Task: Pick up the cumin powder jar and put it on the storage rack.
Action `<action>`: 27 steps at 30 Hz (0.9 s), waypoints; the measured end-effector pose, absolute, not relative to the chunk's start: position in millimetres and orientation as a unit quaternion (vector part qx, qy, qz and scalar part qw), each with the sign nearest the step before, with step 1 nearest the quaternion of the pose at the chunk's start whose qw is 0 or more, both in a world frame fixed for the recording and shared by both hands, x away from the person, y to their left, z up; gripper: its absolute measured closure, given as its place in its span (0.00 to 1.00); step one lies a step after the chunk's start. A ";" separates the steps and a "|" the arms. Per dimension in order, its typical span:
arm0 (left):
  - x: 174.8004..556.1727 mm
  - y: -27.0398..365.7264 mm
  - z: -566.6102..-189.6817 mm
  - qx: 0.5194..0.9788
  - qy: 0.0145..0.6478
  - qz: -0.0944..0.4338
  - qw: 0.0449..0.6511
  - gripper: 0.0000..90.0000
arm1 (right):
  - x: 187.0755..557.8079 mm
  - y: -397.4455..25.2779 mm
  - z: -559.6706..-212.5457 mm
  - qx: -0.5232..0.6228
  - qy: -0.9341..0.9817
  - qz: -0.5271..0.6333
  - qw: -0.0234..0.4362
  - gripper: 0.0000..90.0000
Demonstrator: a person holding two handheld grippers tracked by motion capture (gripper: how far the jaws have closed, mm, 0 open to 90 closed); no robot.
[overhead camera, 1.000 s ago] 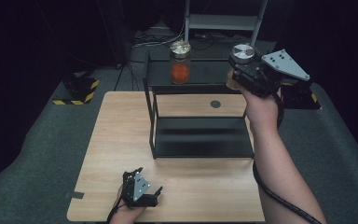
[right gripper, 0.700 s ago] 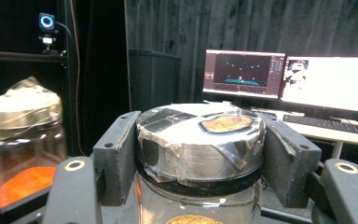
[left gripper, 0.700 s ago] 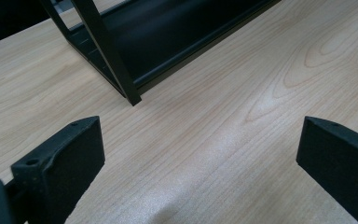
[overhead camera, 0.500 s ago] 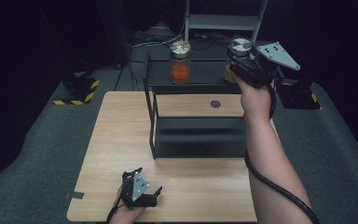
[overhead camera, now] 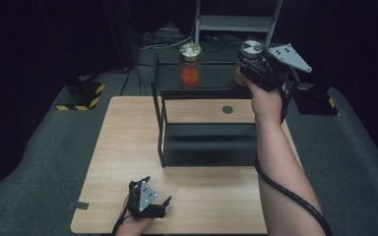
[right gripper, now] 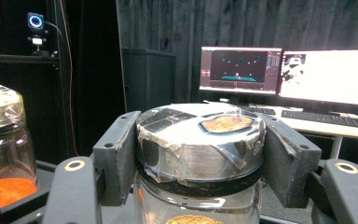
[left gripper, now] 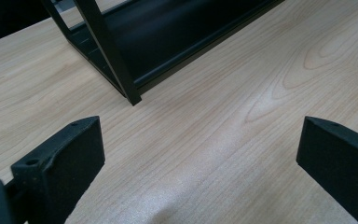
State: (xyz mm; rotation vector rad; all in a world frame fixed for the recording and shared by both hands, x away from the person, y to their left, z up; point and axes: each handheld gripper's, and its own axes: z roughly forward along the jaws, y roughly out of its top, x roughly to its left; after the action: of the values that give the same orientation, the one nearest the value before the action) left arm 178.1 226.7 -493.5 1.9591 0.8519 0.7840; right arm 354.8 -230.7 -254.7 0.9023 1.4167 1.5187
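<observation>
R gripper (right gripper: 200, 154) is clamped on the taped metal lid (right gripper: 200, 135) of a glass jar (overhead camera: 246, 61), jaws pressed to both sides of the lid; jar sits at the R end of the black rack's (overhead camera: 206, 118) top shelf, w/ a 2nd jar (overhead camera: 190, 66) of orange powder well apart to its L. L gripper (left gripper: 200, 154) hangs low over the table (overhead camera: 123, 142) near the front edge, jaws spread wide, nothing btwn them, rack's front corner post just ahead.

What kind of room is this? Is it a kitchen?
Probably not a kitchen: it looks like a lab or recording studio. Black curtains hang behind, two lit computer monitors sit on a desk, and the wooden table holds just a black shelf rack with jars.
</observation>
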 end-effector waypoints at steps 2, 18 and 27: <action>178.1 226.5 -493.4 0.782 0.339 0.313 0.419 0.01 | 355.1 -231.4 -255.8 0.360 0.567 0.609 0.423 0.38; 177.8 226.7 -493.9 0.781 0.340 0.313 0.421 0.01 | 357.0 -231.9 -261.1 0.362 0.563 0.612 0.421 0.37; 178.1 227.1 -493.8 0.780 0.342 0.312 0.421 0.01 | 356.4 -231.8 -256.0 0.362 0.573 0.603 0.421 0.33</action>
State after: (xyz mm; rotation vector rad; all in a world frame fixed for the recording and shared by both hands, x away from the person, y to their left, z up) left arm 178.1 227.1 -493.8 1.9532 0.8566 0.7815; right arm 356.4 -231.8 -256.0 0.9070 1.4356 1.5097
